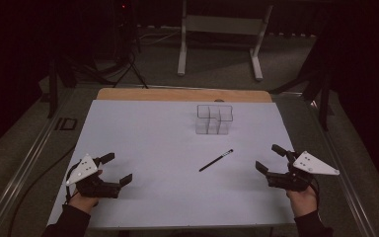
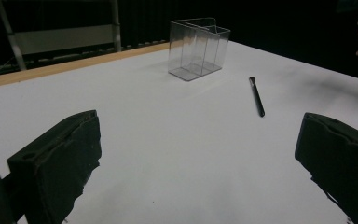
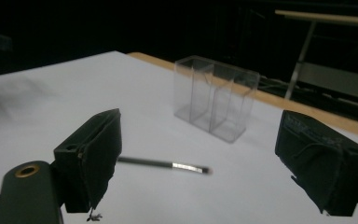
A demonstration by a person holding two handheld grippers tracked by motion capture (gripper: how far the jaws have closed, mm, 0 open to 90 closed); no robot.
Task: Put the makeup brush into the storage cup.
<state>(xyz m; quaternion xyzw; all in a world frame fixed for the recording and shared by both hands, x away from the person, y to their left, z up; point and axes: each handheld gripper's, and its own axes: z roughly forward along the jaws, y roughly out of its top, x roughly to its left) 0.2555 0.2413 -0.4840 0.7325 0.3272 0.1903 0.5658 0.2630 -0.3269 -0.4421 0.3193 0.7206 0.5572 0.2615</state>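
Note:
A thin black brush point(image 1: 216, 160) with a silver ferrule lies flat on the white table point(image 1: 153, 148), right of centre. Behind it stands a clear plastic organiser point(image 1: 214, 119) with several upright compartments, all holding nothing. My left gripper point(image 1: 116, 169) rests at the near left, open with nothing between its jaws. My right gripper point(image 1: 270, 158) rests at the near right, also open and holding nothing, a short way right of the brush. The left gripper view has the brush point(image 2: 257, 96) and organiser point(image 2: 197, 47) ahead. In the right gripper view the brush point(image 3: 165, 164) lies just past the left jaw, before the organiser point(image 3: 216, 97).
A wooden strip point(image 1: 182, 94) edges the table's far side. Beyond it stands a pale metal frame point(image 1: 222, 34) on the floor. Cables and a dark stand point(image 1: 128, 54) are at the far left. The white surface spreads bare between the grippers.

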